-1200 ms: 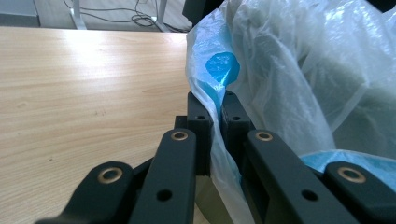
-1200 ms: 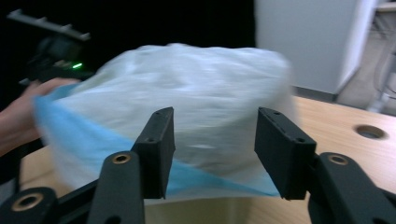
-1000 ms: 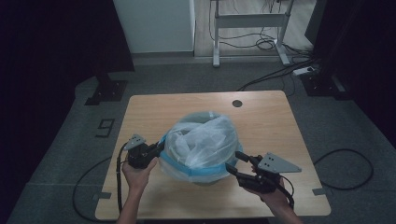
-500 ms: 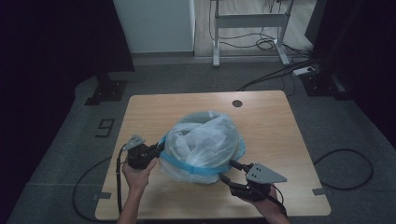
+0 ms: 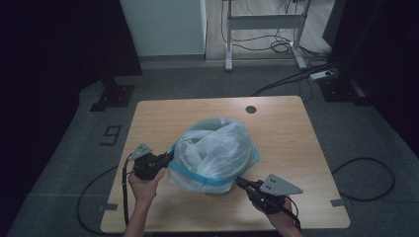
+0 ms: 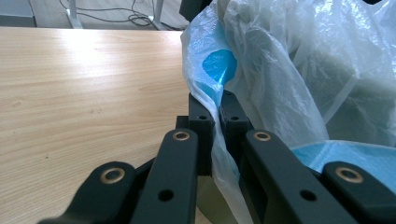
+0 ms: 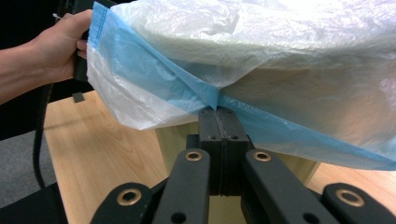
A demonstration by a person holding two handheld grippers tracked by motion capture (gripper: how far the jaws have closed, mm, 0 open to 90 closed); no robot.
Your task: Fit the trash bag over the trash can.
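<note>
Right gripper (image 7: pixel 218 114): jaws just clenched, pinching the blue hem of the bag (image 5: pixel 215 150) at its near right edge.
Left gripper (image 6: pixel 215 109): clamped on the bag's film at its left edge, held by the left hand (image 5: pixel 143 185).
Bag: translucent white, blue band round its rim, draped over a bin (image 7: pixel 187 135); sits on the table (image 5: pixel 276 128), toward the person's side.
Grommet hole (image 5: pixel 251 109): beyond the bag, by the far edge.
</note>
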